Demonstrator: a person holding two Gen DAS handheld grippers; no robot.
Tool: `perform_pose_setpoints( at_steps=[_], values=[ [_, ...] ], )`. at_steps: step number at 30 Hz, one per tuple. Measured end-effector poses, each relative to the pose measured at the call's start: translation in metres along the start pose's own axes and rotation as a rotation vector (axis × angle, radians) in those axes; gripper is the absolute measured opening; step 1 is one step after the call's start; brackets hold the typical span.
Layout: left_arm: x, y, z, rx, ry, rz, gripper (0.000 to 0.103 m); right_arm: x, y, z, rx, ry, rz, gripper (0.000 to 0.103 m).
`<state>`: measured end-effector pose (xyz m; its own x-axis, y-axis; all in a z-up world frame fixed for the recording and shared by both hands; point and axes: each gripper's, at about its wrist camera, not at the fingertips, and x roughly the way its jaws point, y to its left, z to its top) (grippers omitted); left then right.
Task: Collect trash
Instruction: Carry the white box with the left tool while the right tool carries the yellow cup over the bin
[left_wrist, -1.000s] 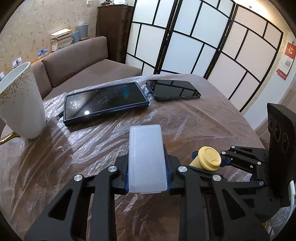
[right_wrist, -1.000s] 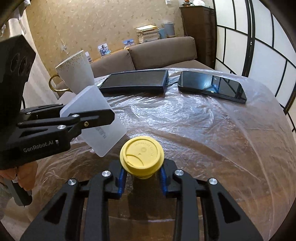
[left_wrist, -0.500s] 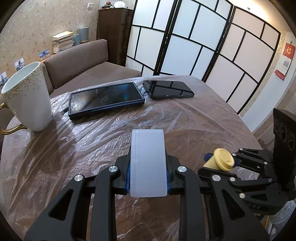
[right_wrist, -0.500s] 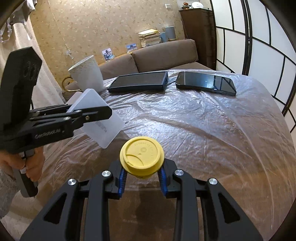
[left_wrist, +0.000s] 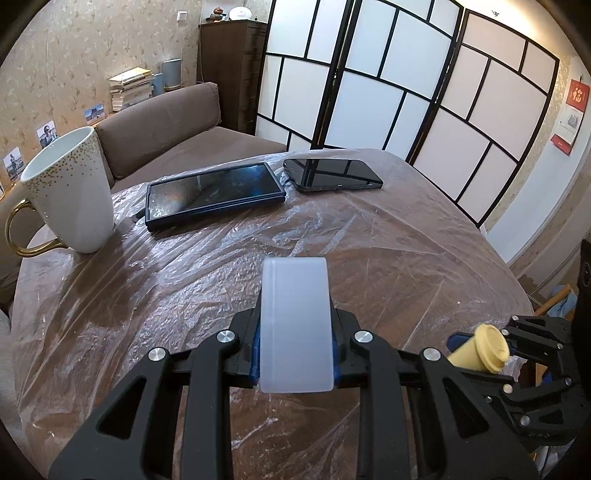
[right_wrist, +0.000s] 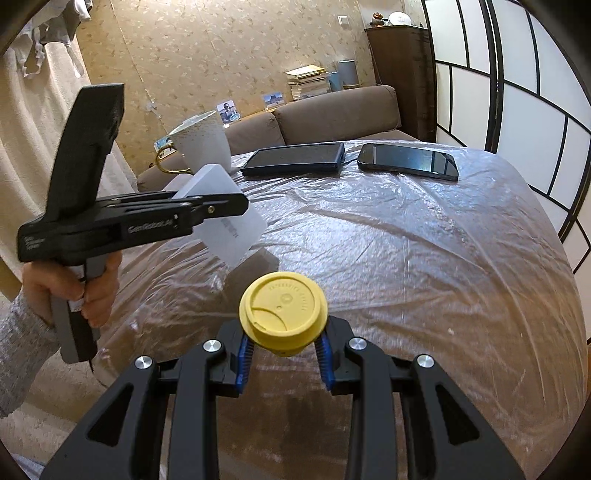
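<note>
Both trash items are picked up: the white box (left_wrist: 295, 325) is clamped in the left claw (left_wrist: 295, 354), the yellow cup (right_wrist: 282, 314) in the right claw (right_wrist: 282, 354), both above the counter (right_wrist: 424, 258); binning them likely remains

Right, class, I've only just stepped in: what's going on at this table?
A person is clearing trash with a handheld gripper in each hand. The left gripper is shut on a frosted plastic box, the right gripper on a yellow-lidded cup. Both items are held above the plastic-covered table. The mug, tablet and phone sit on the table.
</note>
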<state>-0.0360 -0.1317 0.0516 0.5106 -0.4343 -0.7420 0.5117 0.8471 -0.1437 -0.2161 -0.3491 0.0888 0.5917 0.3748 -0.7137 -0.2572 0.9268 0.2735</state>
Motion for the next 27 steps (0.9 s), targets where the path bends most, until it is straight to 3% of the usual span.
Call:
perform_pose_setpoints(
  at_steps=[13,27],
  values=[
    [-0.029,-0.021,-0.026,0.026,-0.015,0.006,0.028,-0.034,0.02,-0.045,-0.022,0.017,0.035,0.029],
    [-0.064,-0.041,-0.08,0.026,0.004,0.015,0.028,-0.061,0.039,-0.096,-0.042,0.061,0.067,0.029]
  ],
)
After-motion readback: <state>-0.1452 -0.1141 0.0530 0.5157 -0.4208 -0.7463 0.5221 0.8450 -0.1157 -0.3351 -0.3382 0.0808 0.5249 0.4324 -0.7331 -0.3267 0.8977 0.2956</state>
